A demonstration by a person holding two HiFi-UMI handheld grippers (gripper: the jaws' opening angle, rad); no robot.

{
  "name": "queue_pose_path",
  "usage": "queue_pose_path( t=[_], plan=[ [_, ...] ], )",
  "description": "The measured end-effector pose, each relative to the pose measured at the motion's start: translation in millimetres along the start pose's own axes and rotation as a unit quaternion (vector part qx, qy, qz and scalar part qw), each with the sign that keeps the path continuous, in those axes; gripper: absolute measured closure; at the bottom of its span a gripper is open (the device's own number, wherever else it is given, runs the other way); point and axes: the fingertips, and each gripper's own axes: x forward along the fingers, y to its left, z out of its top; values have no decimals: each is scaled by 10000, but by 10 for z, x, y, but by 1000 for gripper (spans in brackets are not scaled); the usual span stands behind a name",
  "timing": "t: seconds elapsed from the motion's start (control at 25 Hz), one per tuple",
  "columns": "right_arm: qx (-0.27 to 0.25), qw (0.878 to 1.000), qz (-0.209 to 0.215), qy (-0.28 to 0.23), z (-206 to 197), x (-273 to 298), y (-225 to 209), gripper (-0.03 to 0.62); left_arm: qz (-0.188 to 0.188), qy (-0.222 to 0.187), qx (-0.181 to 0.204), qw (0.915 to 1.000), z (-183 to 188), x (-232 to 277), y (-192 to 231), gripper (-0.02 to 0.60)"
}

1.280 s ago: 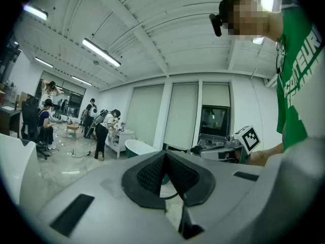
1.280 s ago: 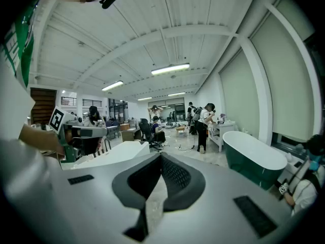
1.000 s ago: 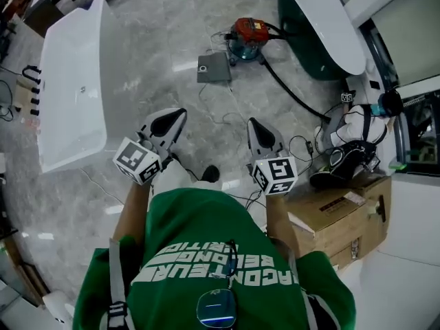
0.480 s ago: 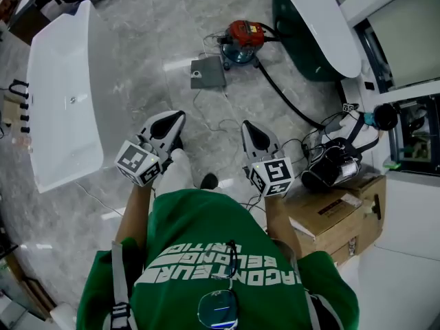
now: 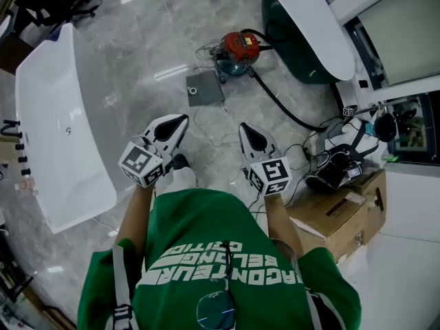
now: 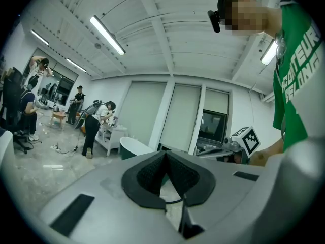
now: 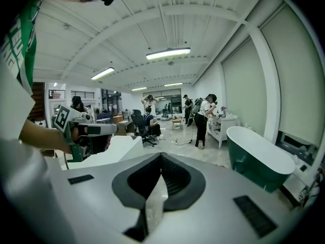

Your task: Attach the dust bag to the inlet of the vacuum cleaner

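A red vacuum cleaner [image 5: 238, 47] stands on the marble floor, far ahead of both grippers, with a black hose [image 5: 280, 106] trailing off to the right. Just in front of it lies a flat grey square, apparently the dust bag [image 5: 205, 88], with a small round hole in it. My left gripper [image 5: 181, 119] and right gripper [image 5: 244, 127] are held side by side at waist height, pointing toward the vacuum and well short of it. In the left gripper view the left gripper [image 6: 165, 154] is shut and holds nothing. The right gripper [image 7: 161, 157] is likewise shut and holds nothing.
A long white bathtub [image 5: 51, 139] lies on the floor at the left. A green-and-white bathtub [image 5: 309, 29] stands at the back right. A cardboard box [image 5: 340, 215], black gear and loose cables [image 5: 302, 146] crowd the right side. People work in the background.
The person has walked forward: the vacuum and the grey bag sit nearer in the head view, and the white tub has slid left. Both grippers keep their pose and stay shut.
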Motion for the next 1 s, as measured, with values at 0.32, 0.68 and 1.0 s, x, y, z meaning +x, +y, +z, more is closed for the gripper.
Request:
queue_pose_path(
  t=[0.32,0.68,1.0],
  plan=[
    [105,9997,-149,159,97,710,33,586,-169,242,-17,9996,25,102,786,578],
    [332,9992,-8,232,103,1472,-454,586,-90,491,15,9988,-17,752,1490,578],
    [433,9988,37,209,488,2214,-1132,586,-31,656,37,9978,264,1469,2135,578]
  ],
)
